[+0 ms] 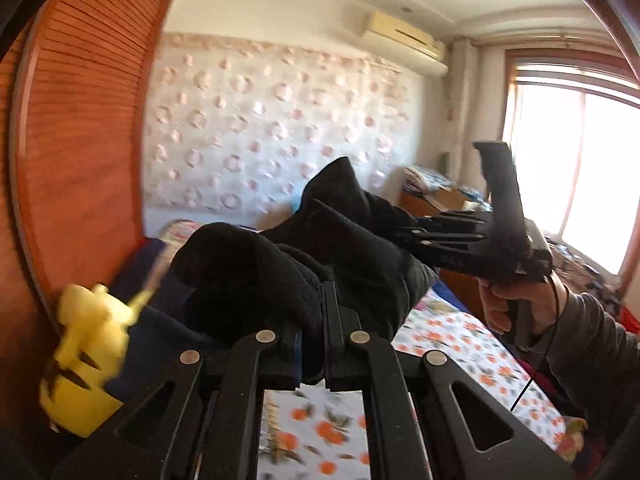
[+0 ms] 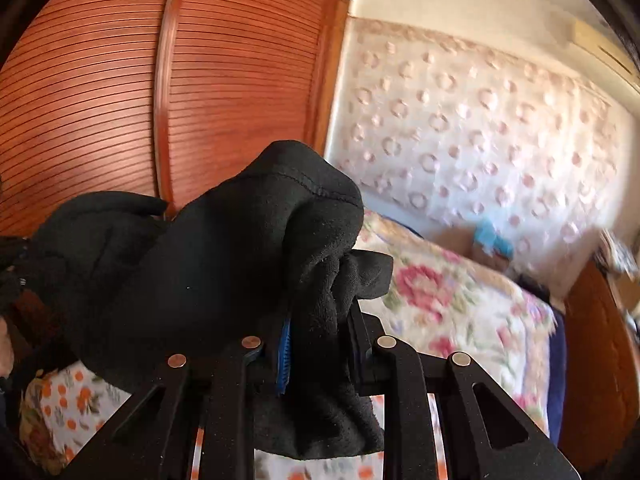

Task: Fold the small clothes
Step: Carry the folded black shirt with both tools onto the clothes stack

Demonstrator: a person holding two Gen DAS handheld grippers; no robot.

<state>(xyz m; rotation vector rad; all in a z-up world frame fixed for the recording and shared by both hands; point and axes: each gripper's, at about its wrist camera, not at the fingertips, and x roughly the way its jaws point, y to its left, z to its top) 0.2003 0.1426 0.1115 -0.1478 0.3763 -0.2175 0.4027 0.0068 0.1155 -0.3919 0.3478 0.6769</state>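
Note:
A small black fleece garment (image 1: 320,240) hangs stretched in the air between my two grippers, above the bed. My left gripper (image 1: 316,336) is shut on one bunched end of it. My right gripper (image 2: 316,344) is shut on the other end (image 2: 224,264), with cloth drooping below the fingers. In the left wrist view the right gripper (image 1: 404,232) comes in from the right, held by a hand, its fingers buried in the black cloth. The garment's shape is hidden by its folds.
A bed with an orange-flower sheet (image 1: 460,336) lies below. A rose-print quilt (image 2: 460,304) and dark blue bedding lie toward the wall. A yellow plush toy (image 1: 88,356) sits at the left. A wooden louvred wardrobe (image 2: 160,80) stands close behind.

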